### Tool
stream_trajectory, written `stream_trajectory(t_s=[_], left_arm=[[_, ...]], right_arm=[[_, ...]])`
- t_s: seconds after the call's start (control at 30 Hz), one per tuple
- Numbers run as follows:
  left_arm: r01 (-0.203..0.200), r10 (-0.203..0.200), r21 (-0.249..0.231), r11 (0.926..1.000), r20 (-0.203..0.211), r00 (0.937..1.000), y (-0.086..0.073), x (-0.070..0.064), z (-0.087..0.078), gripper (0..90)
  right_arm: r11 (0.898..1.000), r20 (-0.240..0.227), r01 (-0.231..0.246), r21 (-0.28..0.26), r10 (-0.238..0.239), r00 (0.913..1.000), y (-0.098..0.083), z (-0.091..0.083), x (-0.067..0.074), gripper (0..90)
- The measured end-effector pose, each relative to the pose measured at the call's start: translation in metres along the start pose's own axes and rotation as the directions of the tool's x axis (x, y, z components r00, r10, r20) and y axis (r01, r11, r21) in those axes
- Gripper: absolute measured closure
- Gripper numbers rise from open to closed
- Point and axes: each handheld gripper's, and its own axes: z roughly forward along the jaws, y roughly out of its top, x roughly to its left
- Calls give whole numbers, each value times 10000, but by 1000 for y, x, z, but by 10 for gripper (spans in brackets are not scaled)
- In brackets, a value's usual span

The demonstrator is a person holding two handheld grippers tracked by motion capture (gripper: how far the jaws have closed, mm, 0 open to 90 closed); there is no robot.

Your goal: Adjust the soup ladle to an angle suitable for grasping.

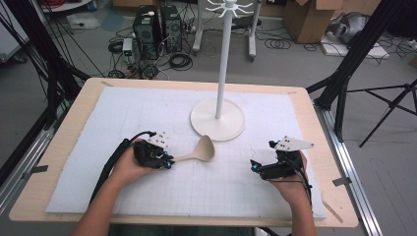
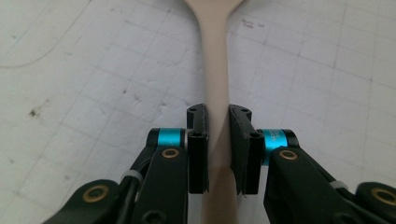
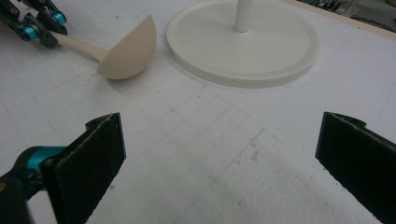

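Grey workshop floor beyond the table, strewn with cables, two black computer towers (image 1: 156,30) at the back, cardboard boxes (image 1: 312,18) upper right, black tripod legs (image 1: 388,101) at the right edge

Wooden table (image 1: 60,147) with rounded corners, nearly covered by a white gridded mat (image 1: 147,113) marked with faint pencil lines and small dark specks

White stand (image 1: 218,118): broad round base on the mat past centre, thin upright pole, ring of hooks at the top (image 1: 229,7). From the right gripper view the base sits flat, its rim just beside the ladle bowl but apart from it

Two forearms come in from the near edge, one hand on each gripper

Left gripper (image 1: 167,162), left of centre, close to the mat, jaws pointing right toward the stand. Left gripper view: both black jaws clamped on the handle of the beige ladle (image 2: 214,70), pads pressed flat on either side, handle running straight up between them

Ladle (image 1: 199,150): bowl toward the stand base, handle back toward the left gripper. Bowl tilted on its side, edge against the mat, seen from the right gripper view (image 3: 130,49)

Right gripper (image 1: 254,167), right of centre, well apart from the ladle, grey three-cornered plate on top. Right gripper view: jaws spread wide, bare mat between them, nothing held
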Motion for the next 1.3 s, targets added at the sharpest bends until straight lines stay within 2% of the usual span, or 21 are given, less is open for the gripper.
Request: stream_trajectory(t_s=[0.4, 0.67, 0.77, 0.97, 1.1, 1.23, 1.27, 1.3], left_arm=[[-573, 576, -82, 9983, 480, 9972, 17, -10, 12, 777], [-1060, 1087, -326, 9938, 973, 9893, 35, -22, 34, 777], [-1090, 1123, -365, 9934, 1074, 9878, 38, -25, 38, 777], [-1187, 1234, -464, 9918, 1153, 9856, 48, -30, 49, 776], [-1452, 1507, -545, 9879, 1159, 9818, 53, -32, 56, 776], [-1405, 1463, -561, 9885, 1191, 9820, 53, -32, 56, 771], [-1402, 1462, -576, 9884, 1172, 9823, 53, -32, 55, 766], [-1309, 1395, -797, 9882, 1140, 9836, 54, -31, 52, 695]], right_arm=[[10000, -9, 22, -28, -22, 10000, 0, -1, 0, 2], [9999, 36, 48, -104, -48, 10000, 1, -3, -1, 3], [9999, 20, 45, -112, -45, 10000, 1, -4, -1, 3], [9999, 20, 81, -143, -80, 10000, 1, -3, -1, 3], [9999, -7, 74, -116, -74, 10000, 1, -4, 0, 3], [9999, 27, 88, -129, -87, 10000, 1, -4, -1, 3], [9999, 37, 102, -130, -101, 9999, 1, -4, -1, 3], [9999, 4, 77, -149, -77, 10000, 1, -5, -1, 3]])
